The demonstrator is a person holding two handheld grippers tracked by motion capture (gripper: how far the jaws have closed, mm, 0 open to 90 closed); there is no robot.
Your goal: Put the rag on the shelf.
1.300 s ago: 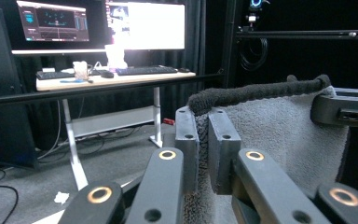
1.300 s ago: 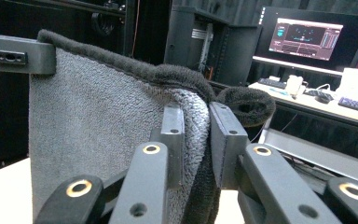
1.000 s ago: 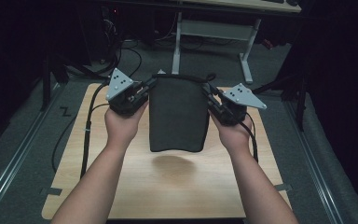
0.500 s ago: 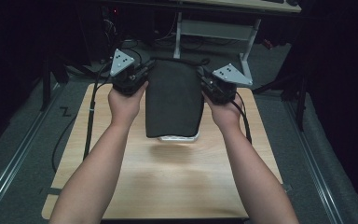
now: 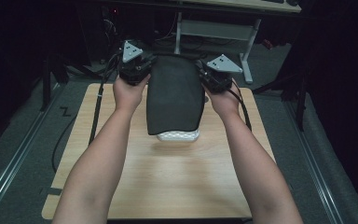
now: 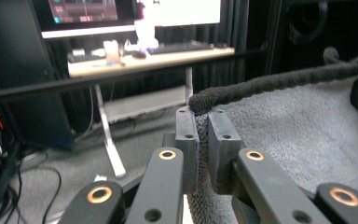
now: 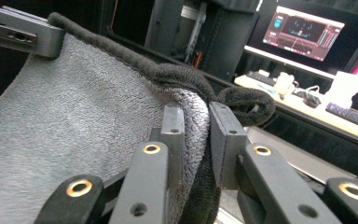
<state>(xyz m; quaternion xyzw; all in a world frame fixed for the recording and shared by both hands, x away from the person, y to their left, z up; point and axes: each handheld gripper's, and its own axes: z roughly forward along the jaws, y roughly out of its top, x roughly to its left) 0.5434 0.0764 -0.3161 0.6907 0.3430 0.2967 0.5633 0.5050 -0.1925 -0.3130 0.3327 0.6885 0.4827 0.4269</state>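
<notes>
The left hand-held gripper point(image 5: 142, 71) is pinched shut on the far left corner of a dark towel point(image 5: 175, 95), and the right hand-held gripper point(image 5: 208, 78) is pinched shut on the far right corner. The towel hangs between them over the far half of the wooden bench point(image 5: 177, 182), its long side running from far to near, with its loose near end just above a small white thing point(image 5: 178, 136). Both hands are equally close to it, so I think laying it flat means lowering both corners together.
</notes>
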